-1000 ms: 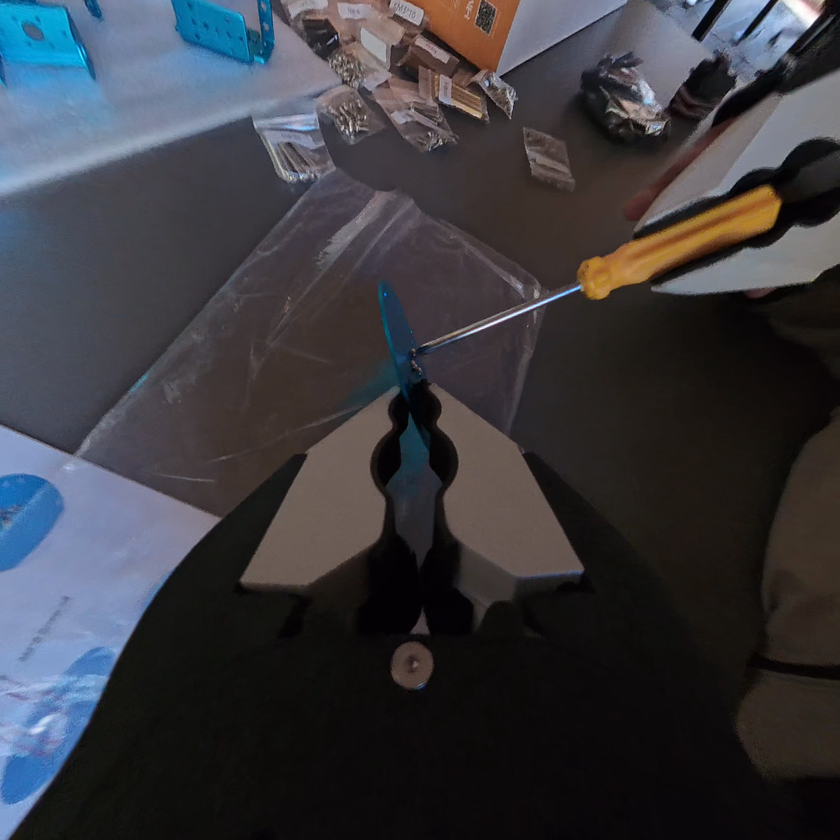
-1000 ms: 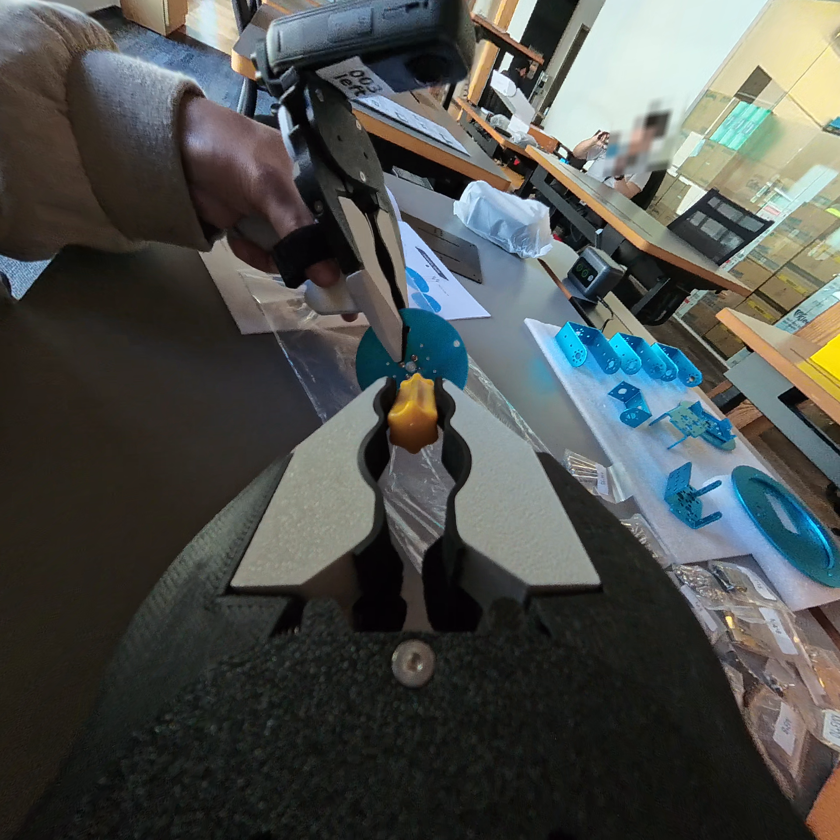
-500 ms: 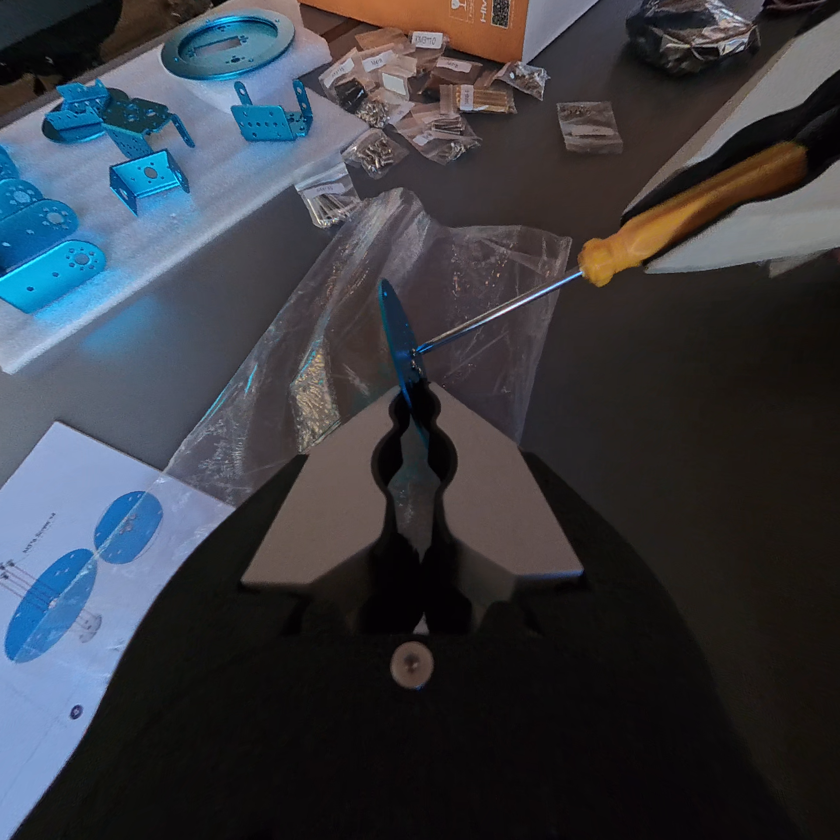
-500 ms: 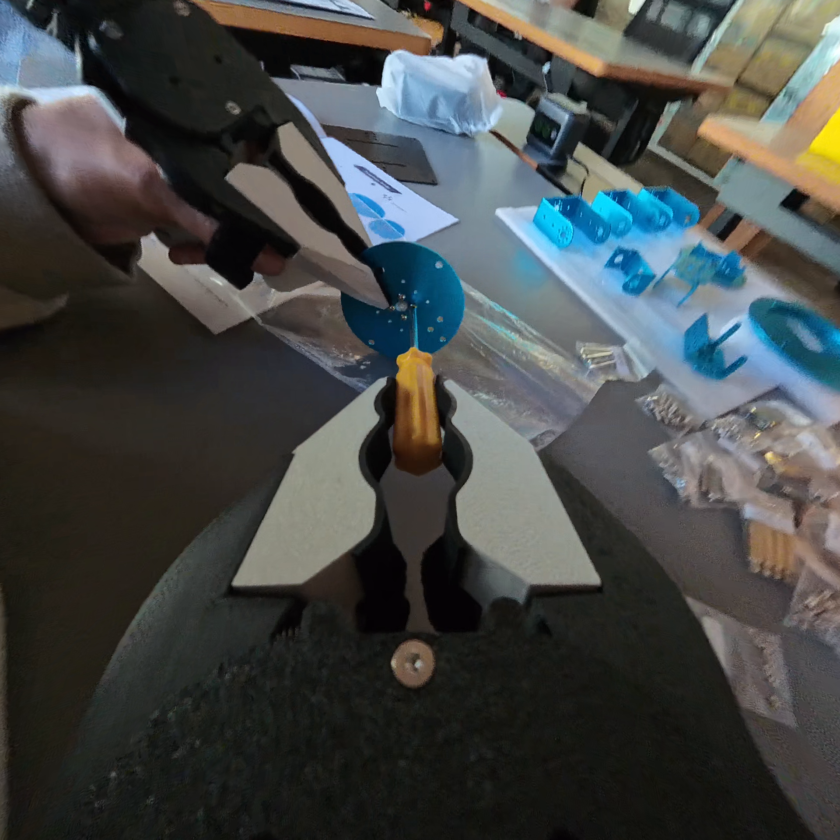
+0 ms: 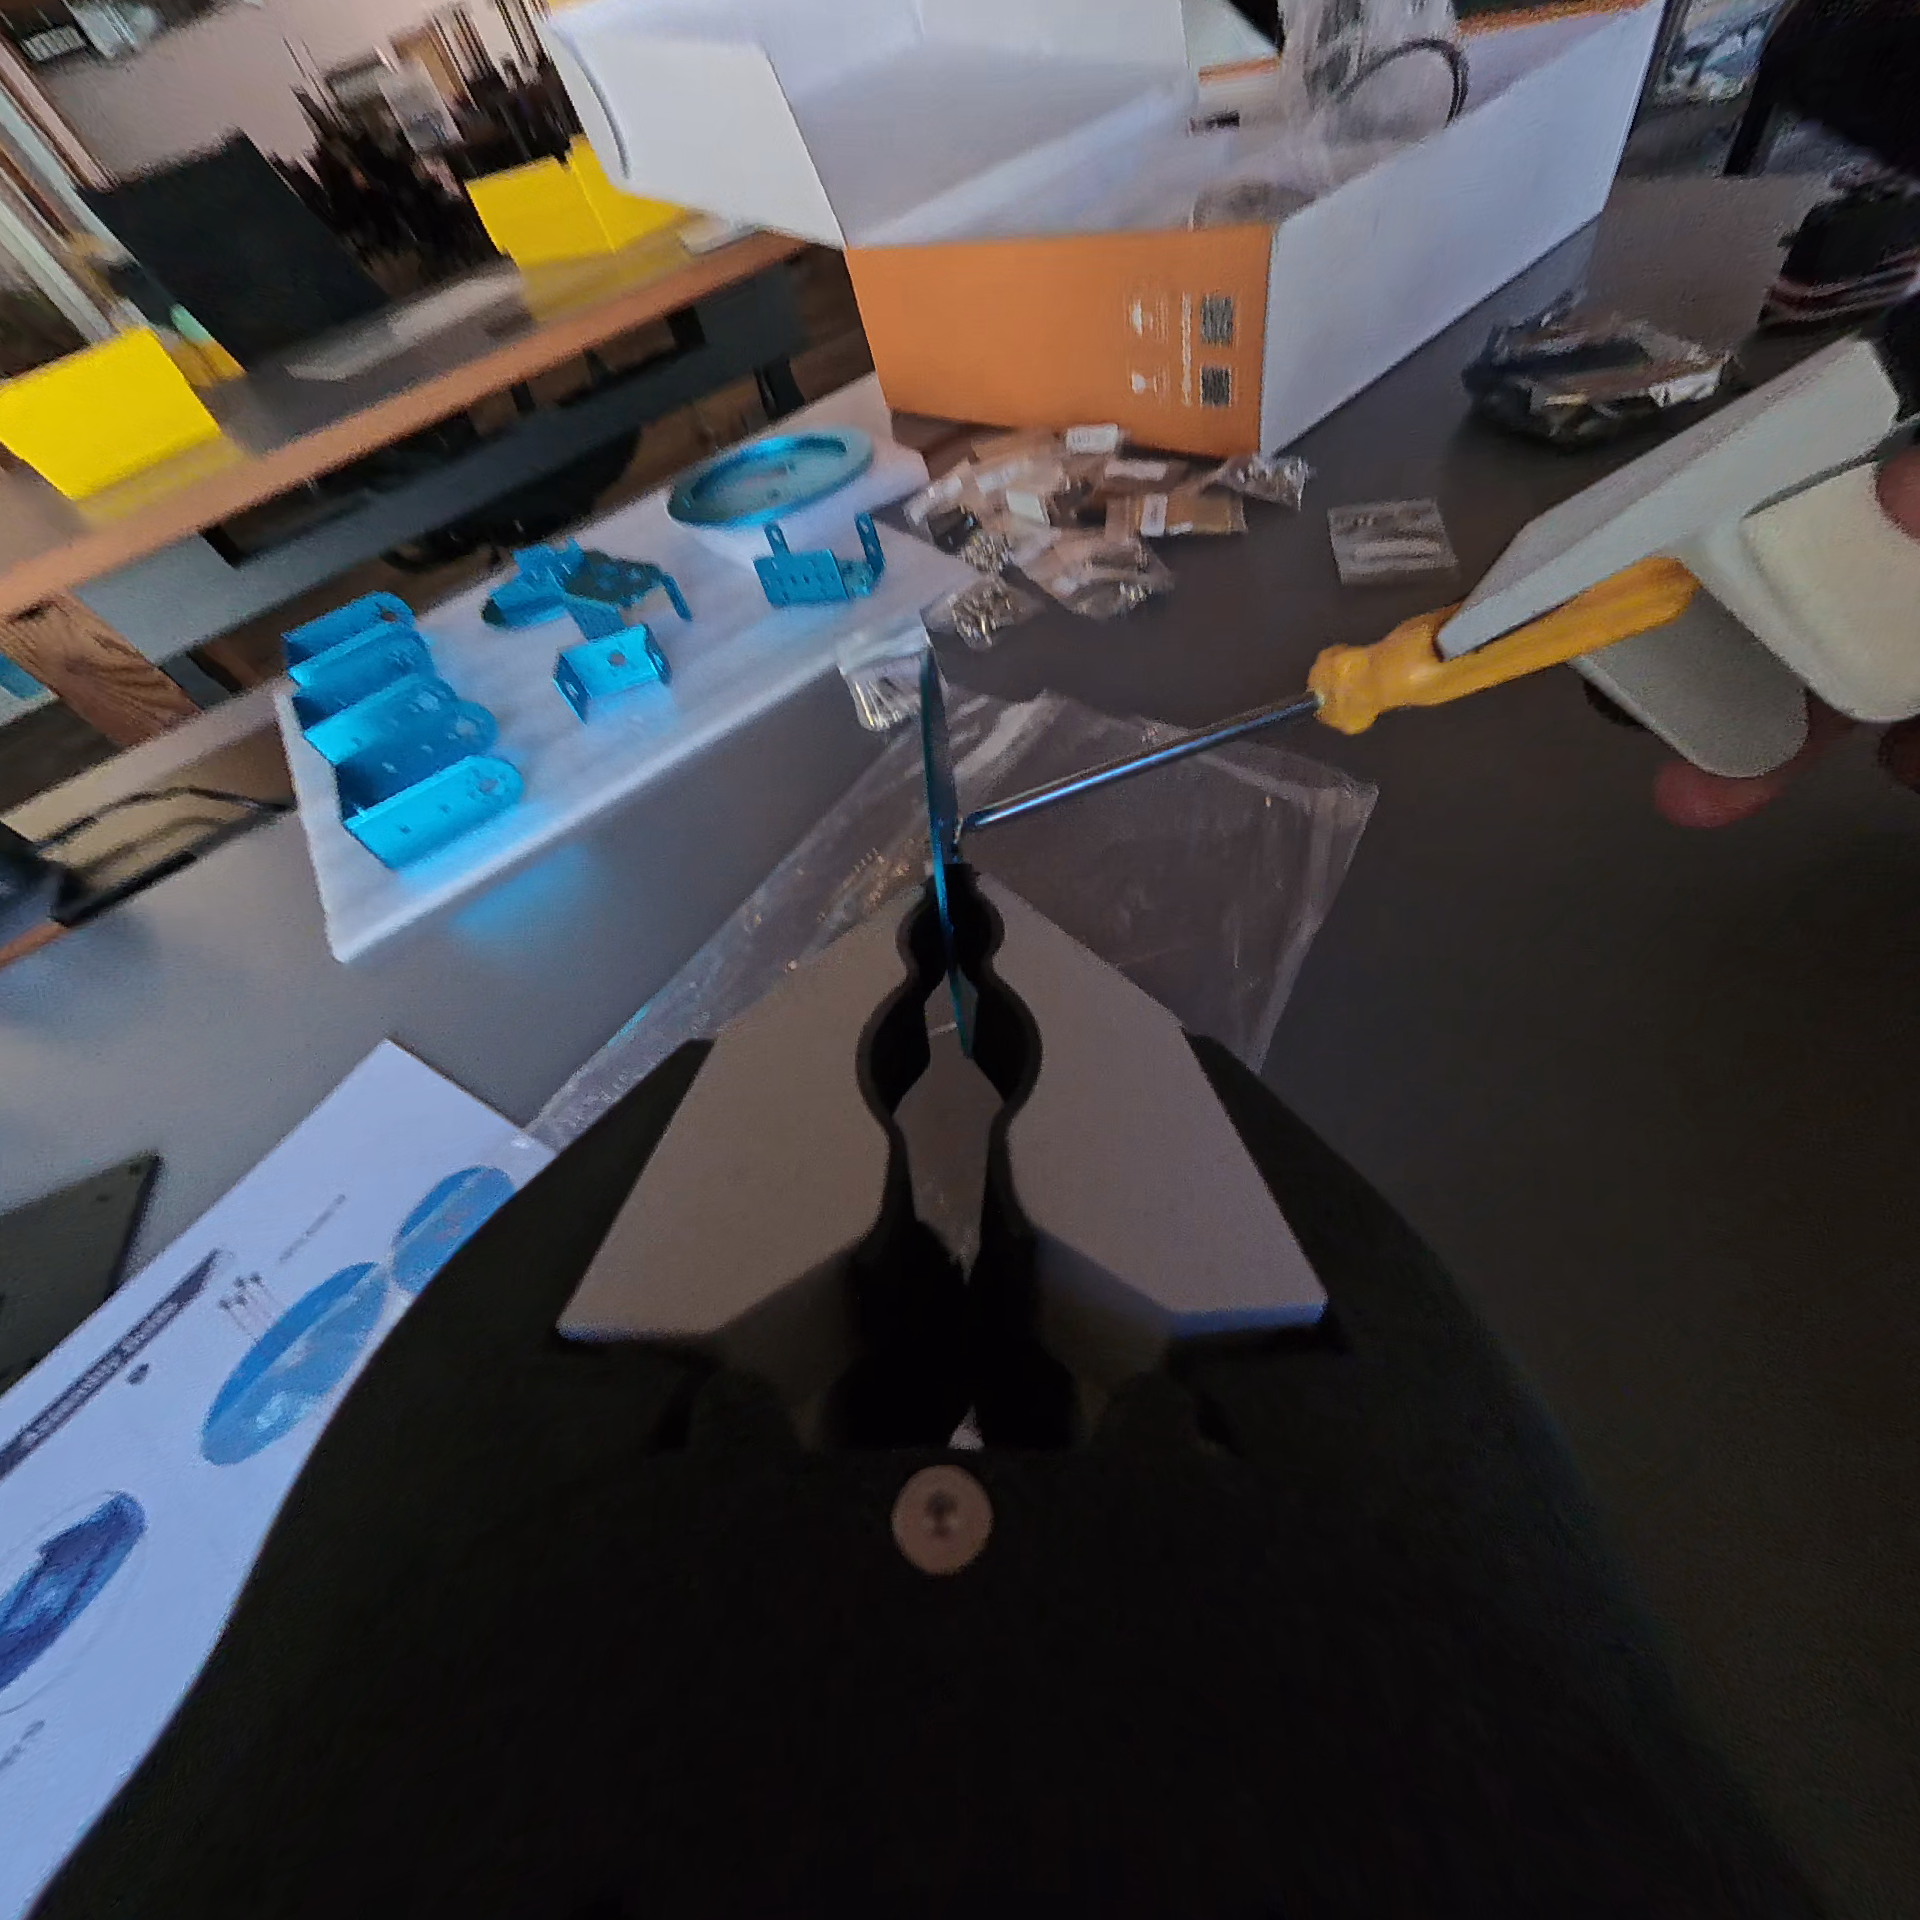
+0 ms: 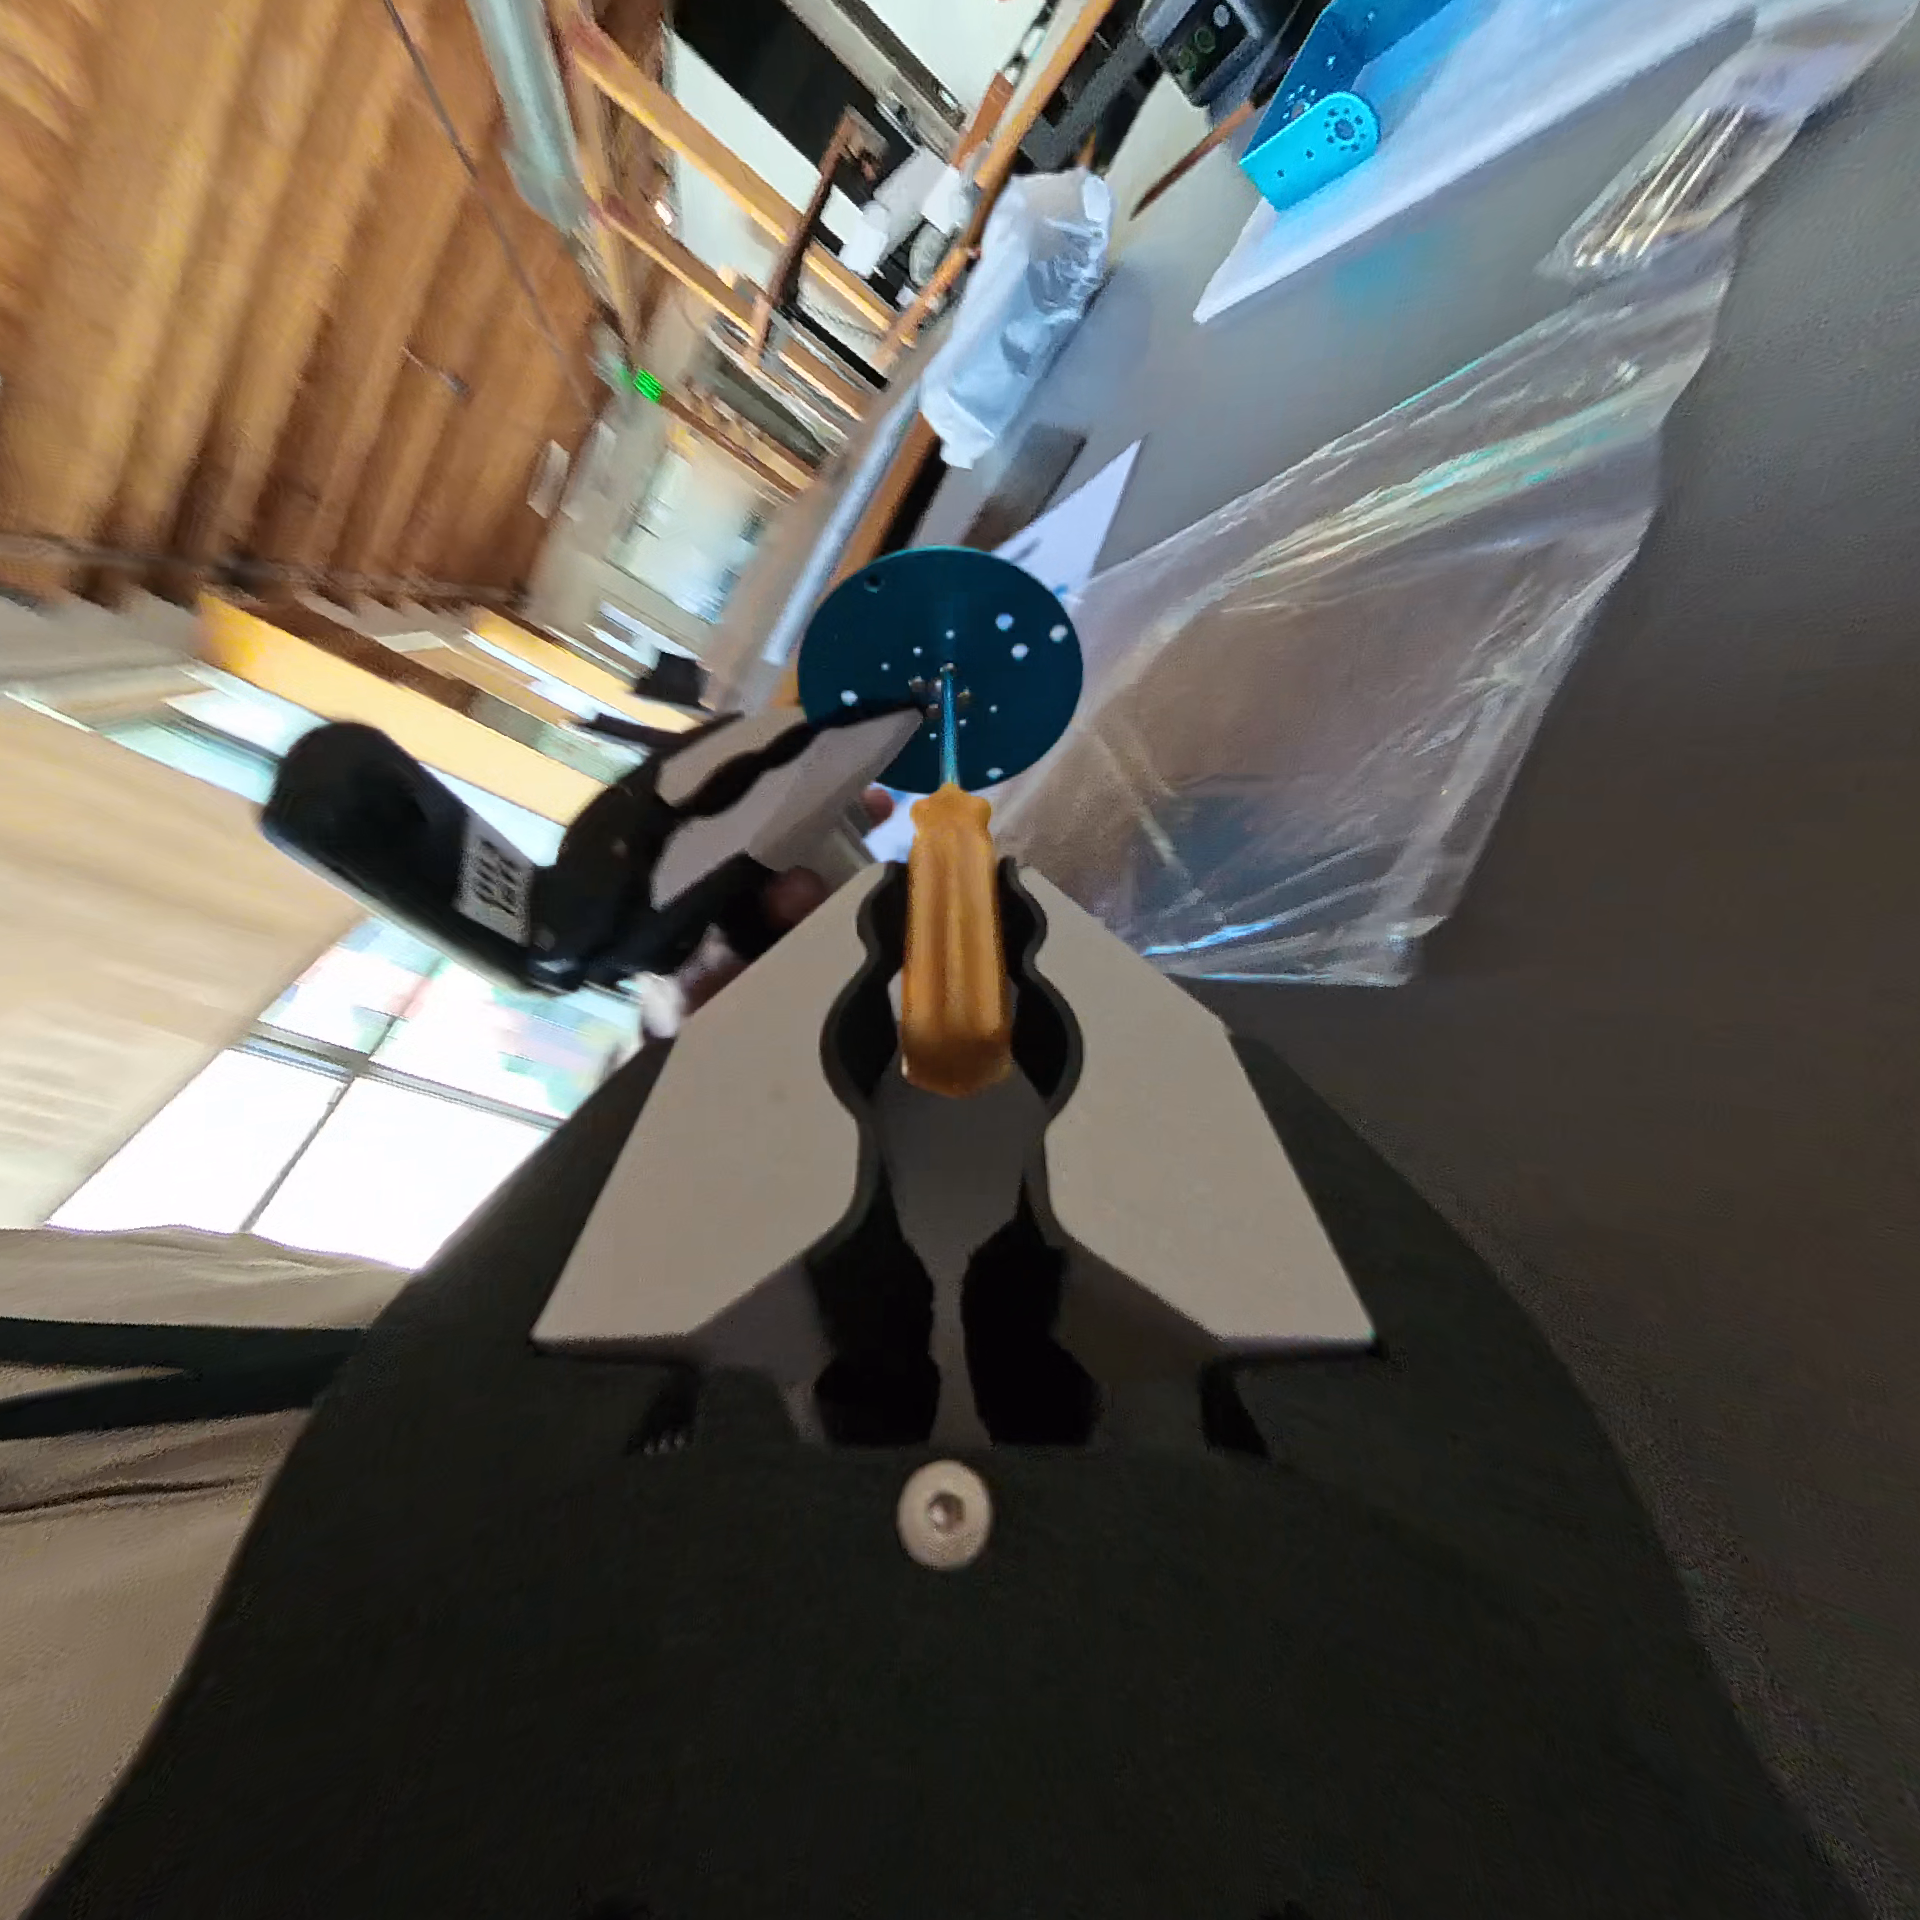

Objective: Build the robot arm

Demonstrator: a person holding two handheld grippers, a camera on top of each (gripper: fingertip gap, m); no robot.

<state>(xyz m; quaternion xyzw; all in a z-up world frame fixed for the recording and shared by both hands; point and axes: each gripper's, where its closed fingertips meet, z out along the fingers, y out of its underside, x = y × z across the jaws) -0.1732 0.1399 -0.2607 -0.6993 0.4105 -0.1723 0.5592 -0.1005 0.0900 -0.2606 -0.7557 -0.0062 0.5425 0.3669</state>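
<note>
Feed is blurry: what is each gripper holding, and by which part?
Left gripper: thin round blue metal disc, clamped by its rim. Right gripper: yellow-handled screwdriver, gripped by its handle, tip at the disc's centre.

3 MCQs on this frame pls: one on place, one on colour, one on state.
1. Where does the screwdriver tip meet the blue disc?
A) near its centre B) on its outer rim C) nowhere, it is clear of it

2. What colour is the screwdriver handle?
A) red B) amber yellow C) green

3. How does the left gripper stand?
A) open and empty B) shut on the blue disc C) shut on the plastic bag

Answers:
1 A: the right wrist view shows the shaft ending at the central holes.
2 B: amber in both views, clamped in the right gripper.
3 B: the disc's edge sits pinched between its fingers.
</note>
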